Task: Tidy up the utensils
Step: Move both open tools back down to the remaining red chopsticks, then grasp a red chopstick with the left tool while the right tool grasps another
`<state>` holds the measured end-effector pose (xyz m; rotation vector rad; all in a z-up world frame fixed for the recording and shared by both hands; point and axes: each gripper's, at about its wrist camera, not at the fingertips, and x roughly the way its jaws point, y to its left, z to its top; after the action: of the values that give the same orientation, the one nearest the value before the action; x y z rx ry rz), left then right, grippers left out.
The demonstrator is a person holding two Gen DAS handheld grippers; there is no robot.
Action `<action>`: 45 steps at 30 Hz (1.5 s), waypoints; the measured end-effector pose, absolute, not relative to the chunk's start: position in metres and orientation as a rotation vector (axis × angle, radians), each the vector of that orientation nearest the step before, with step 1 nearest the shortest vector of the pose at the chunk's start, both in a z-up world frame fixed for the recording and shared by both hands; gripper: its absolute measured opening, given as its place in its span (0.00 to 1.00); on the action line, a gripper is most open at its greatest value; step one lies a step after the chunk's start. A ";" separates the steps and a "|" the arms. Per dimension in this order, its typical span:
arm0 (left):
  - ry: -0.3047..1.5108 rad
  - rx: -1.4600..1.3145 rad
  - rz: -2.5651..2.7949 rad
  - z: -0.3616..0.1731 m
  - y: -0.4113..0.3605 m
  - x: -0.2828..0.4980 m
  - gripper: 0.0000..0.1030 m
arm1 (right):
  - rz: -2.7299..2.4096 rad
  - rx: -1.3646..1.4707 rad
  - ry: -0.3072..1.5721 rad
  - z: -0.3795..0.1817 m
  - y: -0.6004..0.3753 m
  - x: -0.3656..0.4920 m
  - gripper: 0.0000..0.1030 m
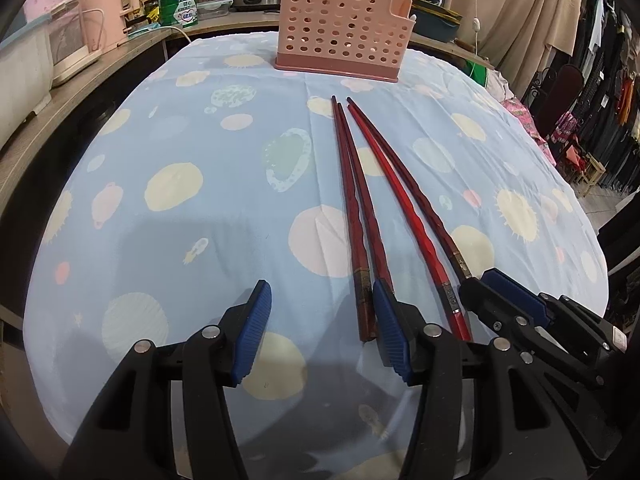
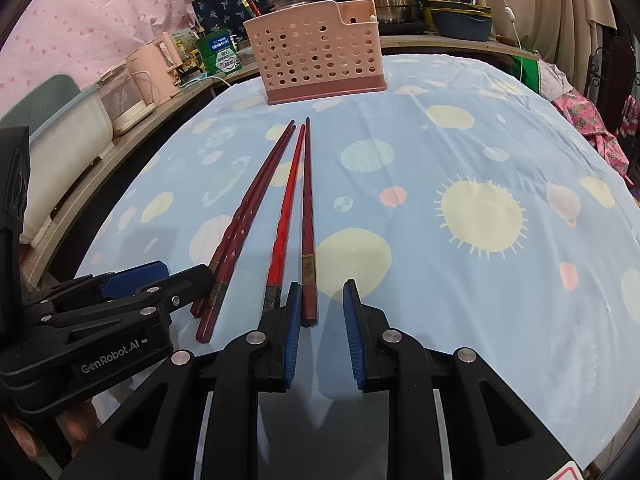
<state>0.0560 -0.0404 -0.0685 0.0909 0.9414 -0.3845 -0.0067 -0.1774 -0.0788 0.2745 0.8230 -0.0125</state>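
Left view only: a white box (image 1: 20,76) on the side shelf and a rack of clothes (image 1: 616,92) at the right edge are shown
Right view only: pink dotted cloth (image 2: 80,20) at the back left, and fingers (image 2: 24,440) under the left gripper's body are seen
Chopsticks: four dark red chopsticks (image 1: 360,200) (image 2: 276,216), brass-banded near the thick ends, are laid on the blue spotted tablecloth (image 1: 160,240) (image 2: 480,280), tips toward the holder
Holder: a pink perforated holder (image 1: 340,28) (image 2: 316,60) is stood upright at the far side of the table
Left gripper (image 1: 322,328) (image 2: 156,276): jaws are held apart, nothing is clamped; one chopstick end lies between them by the right pad
Right gripper (image 2: 322,320) (image 1: 496,288): jaws are set narrowly apart, nothing is clamped; a chopstick end lies at the gap by the left pad
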 end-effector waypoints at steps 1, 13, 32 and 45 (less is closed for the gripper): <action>0.939 0.098 -0.383 -0.069 -0.041 0.055 0.48 | -0.013 0.273 0.822 -0.079 -0.177 -0.007 0.21; 0.909 0.132 -0.354 -0.070 -0.041 0.052 0.35 | -0.033 0.263 0.816 -0.080 -0.178 -0.008 0.13; 0.916 0.069 -0.377 -0.053 -0.026 0.054 0.07 | -0.028 0.298 0.780 -0.063 -0.185 -0.017 0.07; 0.843 -0.020 -0.368 0.001 -0.007 0.064 0.07 | -0.045 0.354 0.646 -0.007 -0.210 -0.026 0.07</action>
<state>0.0644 -0.0066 0.0006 -0.0195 0.8431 -0.3677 -0.0264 -0.2101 -0.0069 0.3542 0.6457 -0.0455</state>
